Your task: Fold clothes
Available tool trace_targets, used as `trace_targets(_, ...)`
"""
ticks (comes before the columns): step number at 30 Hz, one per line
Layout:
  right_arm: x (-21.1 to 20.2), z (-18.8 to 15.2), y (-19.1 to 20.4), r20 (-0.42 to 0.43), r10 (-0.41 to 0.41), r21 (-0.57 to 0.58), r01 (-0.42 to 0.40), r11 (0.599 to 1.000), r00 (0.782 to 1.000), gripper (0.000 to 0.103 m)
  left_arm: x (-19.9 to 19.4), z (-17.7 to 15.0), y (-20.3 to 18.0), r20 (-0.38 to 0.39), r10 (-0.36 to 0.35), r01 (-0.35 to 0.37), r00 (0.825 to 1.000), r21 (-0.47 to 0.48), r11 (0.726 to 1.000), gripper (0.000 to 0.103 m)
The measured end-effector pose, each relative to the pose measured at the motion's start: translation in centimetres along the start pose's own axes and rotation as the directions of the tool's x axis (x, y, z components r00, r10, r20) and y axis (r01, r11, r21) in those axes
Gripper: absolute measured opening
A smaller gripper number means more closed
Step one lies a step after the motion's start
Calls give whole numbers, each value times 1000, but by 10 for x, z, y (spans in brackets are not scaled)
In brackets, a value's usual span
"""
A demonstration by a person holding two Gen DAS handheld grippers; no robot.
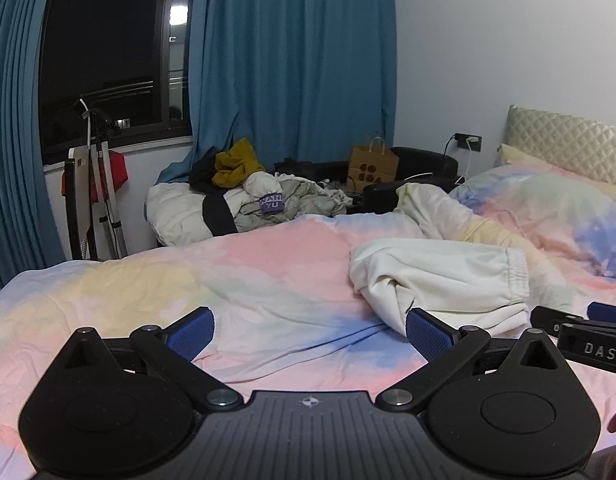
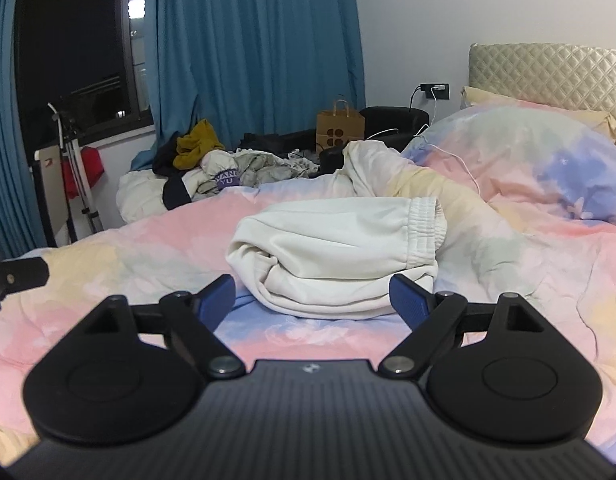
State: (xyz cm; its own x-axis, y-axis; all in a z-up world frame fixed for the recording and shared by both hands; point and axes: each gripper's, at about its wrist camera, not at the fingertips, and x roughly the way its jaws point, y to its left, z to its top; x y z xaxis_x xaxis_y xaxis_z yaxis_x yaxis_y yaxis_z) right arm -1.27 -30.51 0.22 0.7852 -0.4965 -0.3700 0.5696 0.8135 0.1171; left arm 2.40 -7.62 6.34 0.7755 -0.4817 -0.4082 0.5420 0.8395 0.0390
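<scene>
Each gripper, the left gripper (image 1: 309, 330) and the right gripper (image 2: 311, 300), was built from matte black plastic, with ribbed housing, round pivot discs, silver screws and blue textured pads (image 1: 425, 334). White letters, apparently "DAS", were seen on one side.

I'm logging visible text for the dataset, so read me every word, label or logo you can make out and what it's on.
"WANG YU": purple patch on the pale garment in the clothes pile beyond the bed.
"DAS": white letters on the right gripper's black body, seen from the left wrist.
Brown paper bag: a dark dot logo, no words.
Gripper emblems: too small to read.
</scene>
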Motion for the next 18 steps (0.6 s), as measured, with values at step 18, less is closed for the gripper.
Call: trace_targets(18,11,-3,-1,-29,-13,10,13,1000,1000,85,7,-2,3,-4,-6,6,1000,-14,1000,103)
